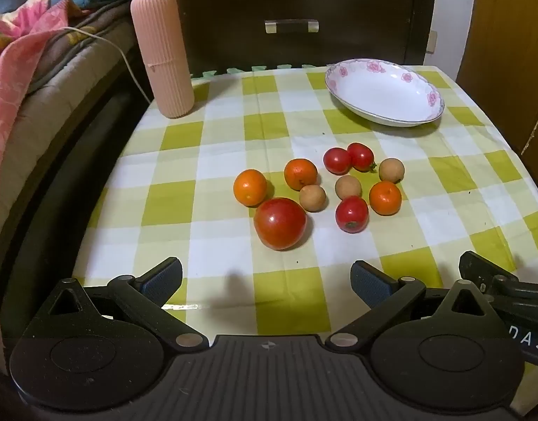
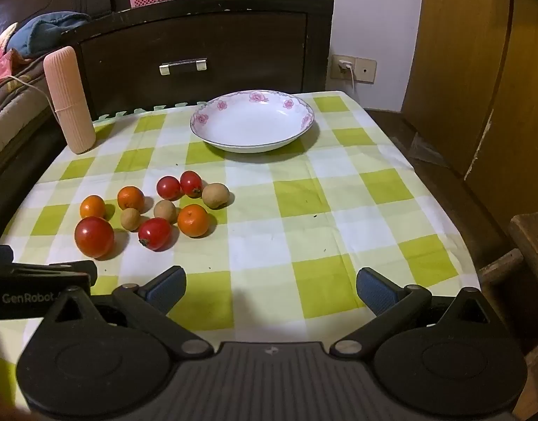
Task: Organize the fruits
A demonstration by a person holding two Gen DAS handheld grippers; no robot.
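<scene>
Green-and-white checked cloth (image 1: 212, 161) covered the table. At its far left stood a ribbed pink cylinder (image 1: 162, 52); mid-cloth lay loose red tomatoes, oranges and brown longans (image 1: 312, 189); far right sat the empty white floral-rimmed dish (image 1: 384, 93). The left gripper (image 1: 267, 279) and right gripper (image 2: 271, 289) both gaped wide, empty. Round fruit would likely roll if nudged.

A worktop under a green-and-white checked cloth (image 2: 304, 193) carries a flowered white dish (image 2: 252, 121), an upright ribbed pink case (image 2: 69, 101), and loose tomatoes (image 2: 94, 236), small oranges (image 2: 193, 220) and longans (image 2: 215, 195) clustered together.
</scene>
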